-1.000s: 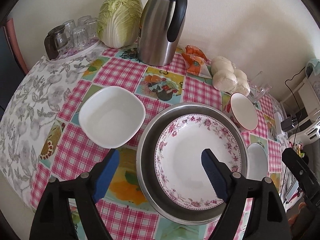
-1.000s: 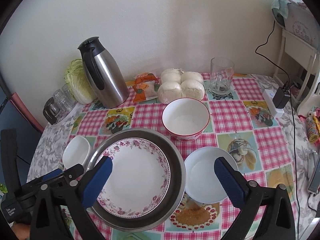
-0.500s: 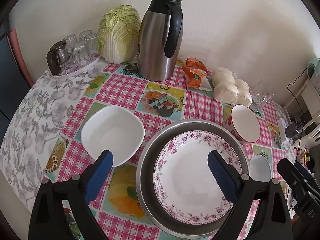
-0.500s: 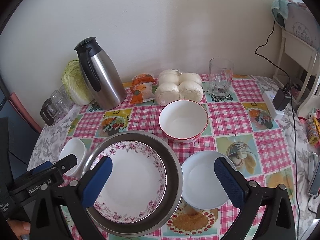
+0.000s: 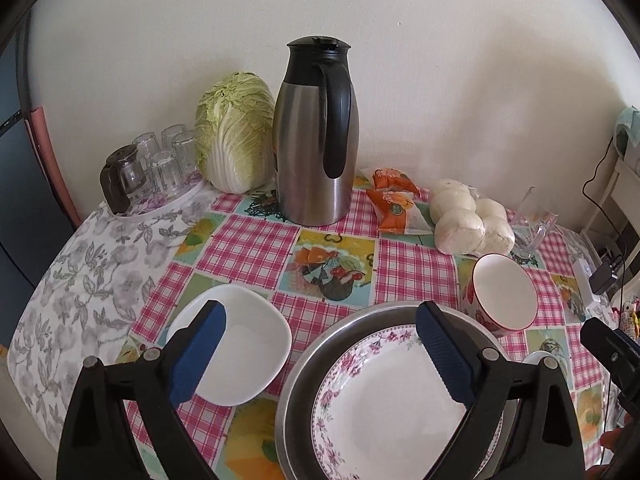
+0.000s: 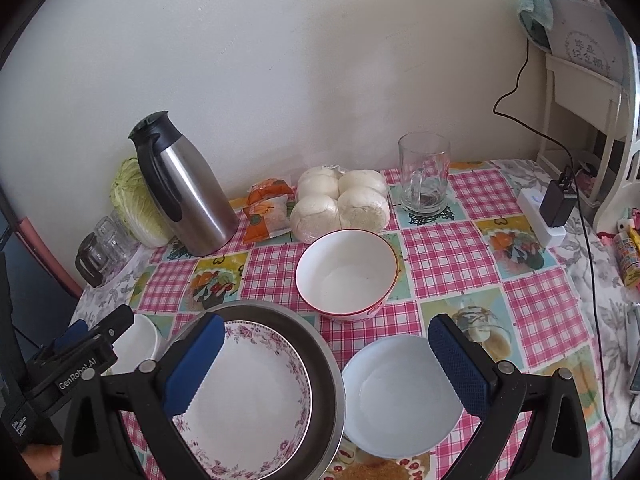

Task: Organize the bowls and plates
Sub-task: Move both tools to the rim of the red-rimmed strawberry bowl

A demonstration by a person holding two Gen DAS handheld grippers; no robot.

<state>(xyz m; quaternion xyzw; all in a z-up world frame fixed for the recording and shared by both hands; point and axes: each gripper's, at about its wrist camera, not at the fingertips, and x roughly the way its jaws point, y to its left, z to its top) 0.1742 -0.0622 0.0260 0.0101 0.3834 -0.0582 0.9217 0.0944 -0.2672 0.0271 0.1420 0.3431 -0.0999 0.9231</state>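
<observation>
Already nested: floral plate (image 6: 248,396) inside steel basin (image 6: 320,364), a base for stacking. Left gripper (image 5: 320,356) spread wide, empty, above square white bowl (image 5: 240,344) at 9 o'clock of the basin; right gripper (image 6: 324,368) likewise apart, empty, over pale bowl (image 6: 396,396) at 3 o'clock. Red-rimmed bowl (image 6: 346,276) at 1 o'clock on the bench (image 6: 540,304). Compared with a second ago, both pulled back and raised, wider view.

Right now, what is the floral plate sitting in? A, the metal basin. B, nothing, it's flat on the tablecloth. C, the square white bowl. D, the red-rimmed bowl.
A: the floral plate lies inside the metal basin, whose rim rings it in both views.
</observation>
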